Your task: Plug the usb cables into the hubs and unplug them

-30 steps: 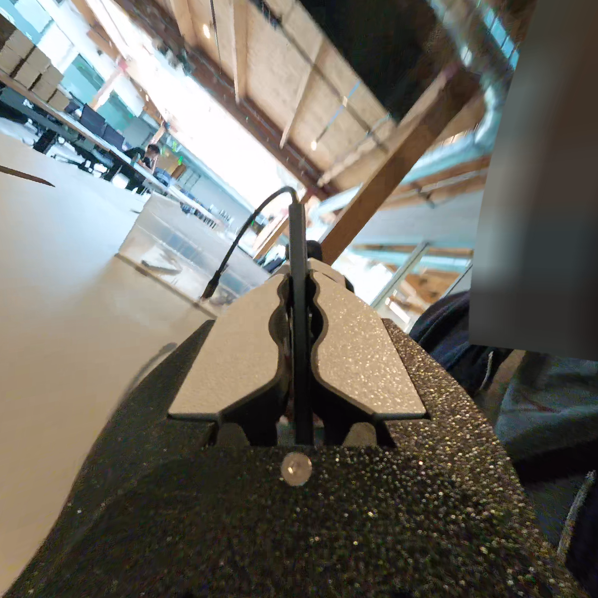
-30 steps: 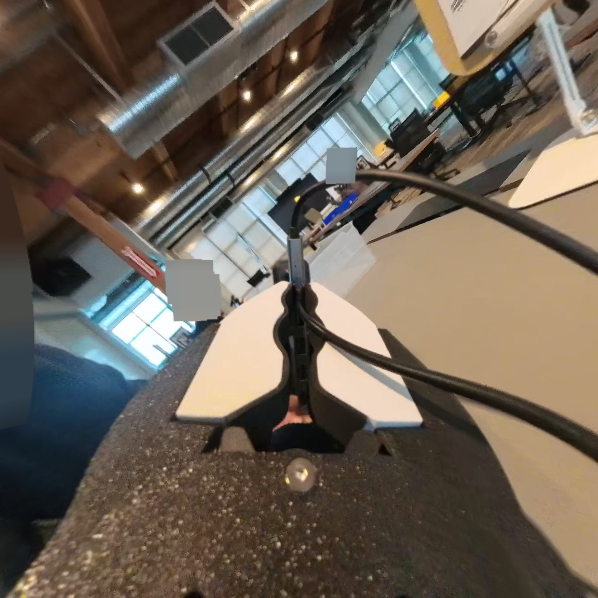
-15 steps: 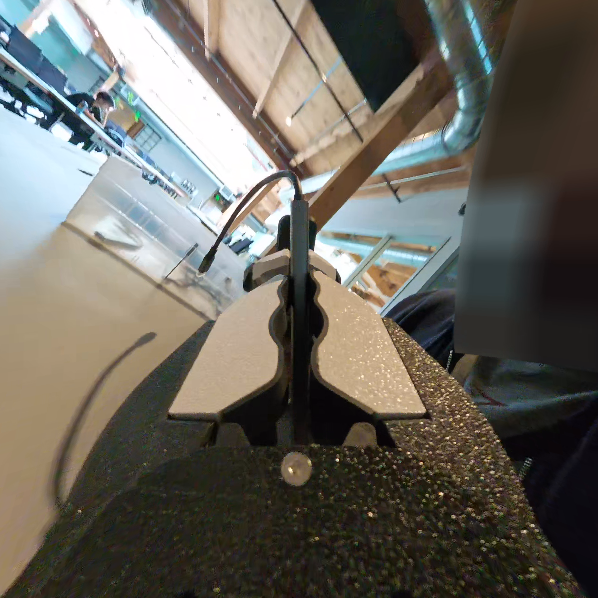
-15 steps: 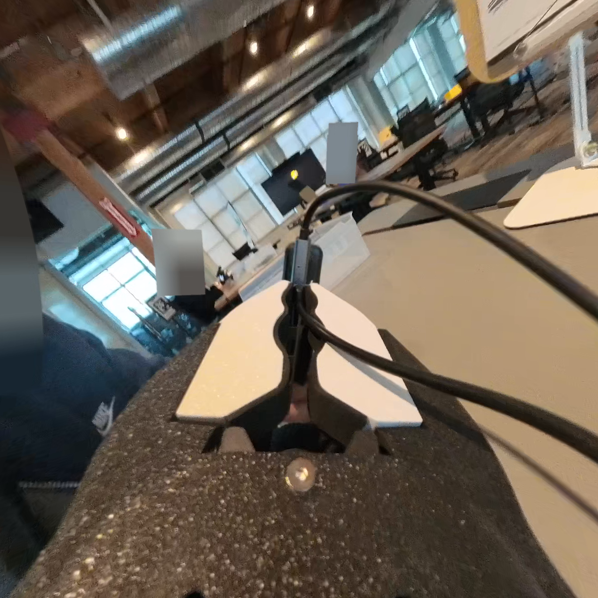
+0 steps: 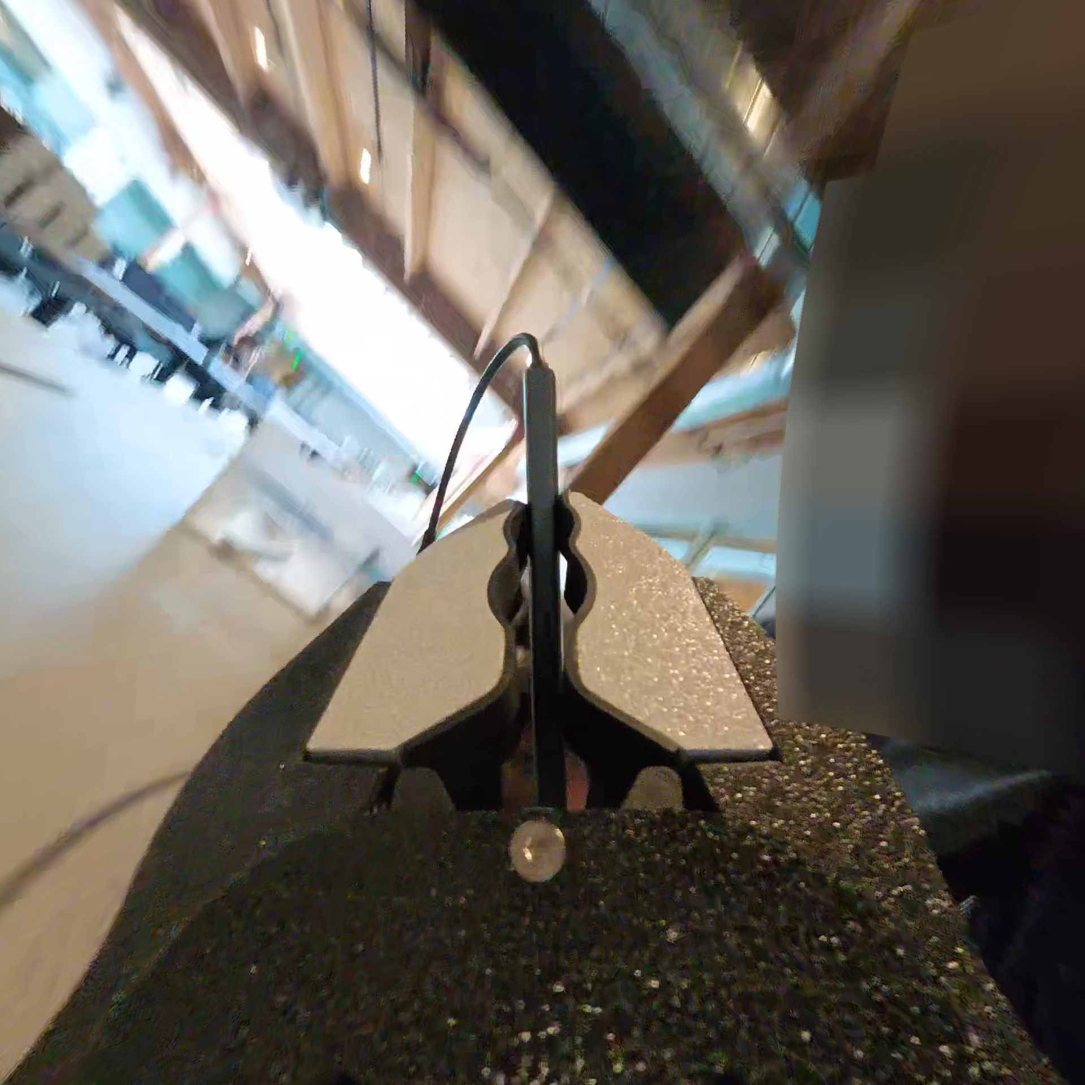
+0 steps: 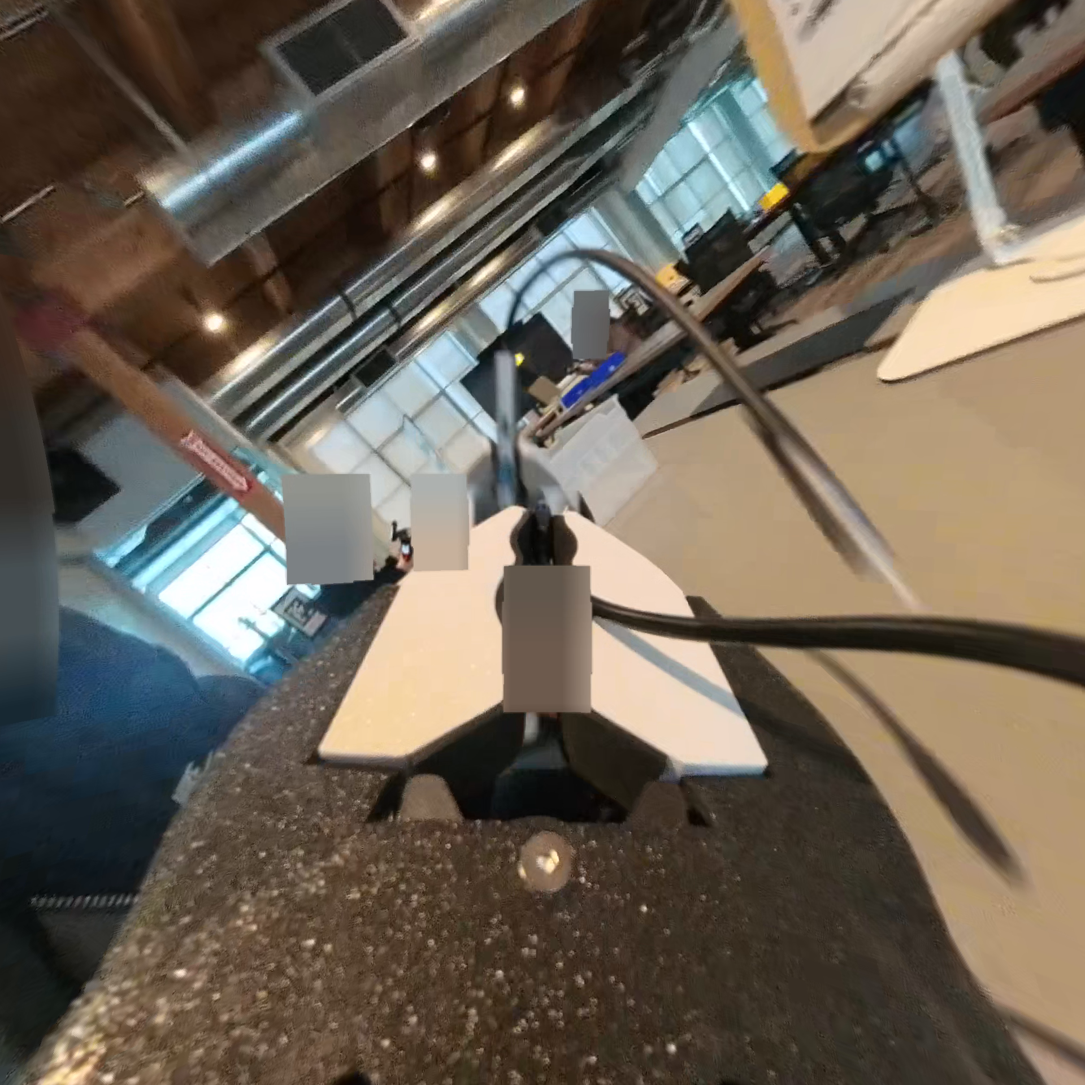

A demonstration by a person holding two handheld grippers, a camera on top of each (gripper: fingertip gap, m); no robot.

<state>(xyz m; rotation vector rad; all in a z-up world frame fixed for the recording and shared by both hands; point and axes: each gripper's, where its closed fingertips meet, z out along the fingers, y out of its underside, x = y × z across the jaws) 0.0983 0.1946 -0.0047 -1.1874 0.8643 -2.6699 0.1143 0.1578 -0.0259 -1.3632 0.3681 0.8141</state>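
My left gripper (image 5: 541, 516) is clamped on a thin dark hub (image 5: 541, 446), held above the bench (image 5: 105, 616). My right gripper (image 6: 543, 516) pinches the usb cable (image 6: 822, 631) near its plug. Risk: both views are blurred, so misalignment could jam the plug.

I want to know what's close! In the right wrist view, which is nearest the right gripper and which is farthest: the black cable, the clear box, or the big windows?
1. Black cable: clamped in the right gripper, trailing right.
2. Clear box: on the table, just ahead.
3. Big windows: far back, left of centre.
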